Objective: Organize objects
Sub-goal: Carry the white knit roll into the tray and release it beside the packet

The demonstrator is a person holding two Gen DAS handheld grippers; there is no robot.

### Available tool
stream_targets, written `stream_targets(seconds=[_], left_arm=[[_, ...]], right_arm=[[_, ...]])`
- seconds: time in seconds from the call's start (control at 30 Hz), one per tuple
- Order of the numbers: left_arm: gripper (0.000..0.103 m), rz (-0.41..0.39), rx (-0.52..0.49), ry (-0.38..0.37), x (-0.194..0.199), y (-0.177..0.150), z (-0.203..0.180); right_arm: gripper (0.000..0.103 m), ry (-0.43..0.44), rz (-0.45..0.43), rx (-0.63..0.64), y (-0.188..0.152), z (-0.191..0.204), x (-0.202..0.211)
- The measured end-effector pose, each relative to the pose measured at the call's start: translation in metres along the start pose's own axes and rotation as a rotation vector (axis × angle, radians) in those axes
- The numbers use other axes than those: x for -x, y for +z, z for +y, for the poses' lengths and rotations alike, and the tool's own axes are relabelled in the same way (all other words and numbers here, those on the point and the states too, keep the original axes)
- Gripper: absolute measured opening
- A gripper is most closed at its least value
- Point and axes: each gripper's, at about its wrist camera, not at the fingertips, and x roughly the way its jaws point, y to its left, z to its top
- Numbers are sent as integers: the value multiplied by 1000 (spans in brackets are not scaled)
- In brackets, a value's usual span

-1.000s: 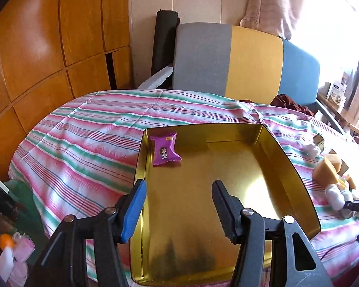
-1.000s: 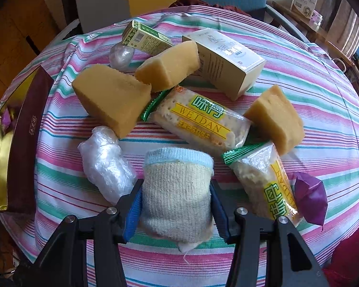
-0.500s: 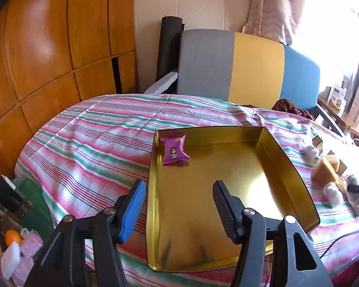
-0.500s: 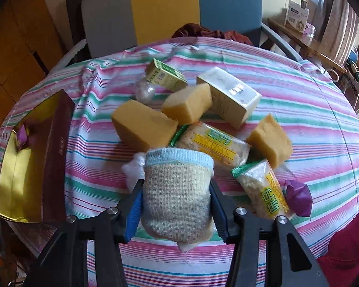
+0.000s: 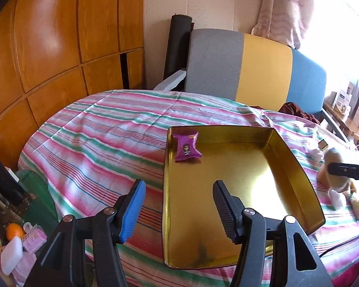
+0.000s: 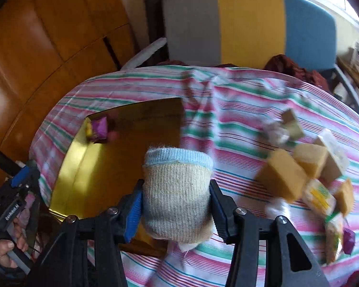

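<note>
Swung away from the snack pile since the earlier frame, right gripper [image 6: 176, 209] clamped on the knitted pouch [image 6: 177, 191], now near the gold tin [image 6: 88, 167]; left gripper [image 5: 178, 210] parted over the tin's near edge, holding nothing. Carry step, by the look of it; next calls for lowering the pouch into the tin beside the purple packet [image 5: 187, 148] before letting go. Left view alone gives the tin's whole floor; right view alone gives the sponges [image 6: 283, 179] and a hand [image 6: 4, 246].

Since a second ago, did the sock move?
Yes. The sock, clamped in the right gripper, has left the snack pile and swung toward the gold tin.
</note>
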Motion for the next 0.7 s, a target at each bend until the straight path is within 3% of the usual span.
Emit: stream_targets(seconds=[0.23, 0.47, 0.6, 0.7], left_arm=[[60, 28, 28, 24, -7, -6, 17], [60, 50, 54, 45, -14, -10, 31], [60, 62, 74, 59, -17, -12, 40], [63, 74, 97, 74, -21, -15, 50]], right_arm=[[52, 109, 108, 41, 16, 58, -61], [52, 140, 200, 47, 24, 105, -114], [52, 147, 223, 21, 38, 126, -139], [54, 202, 239, -57, 50, 134, -159]])
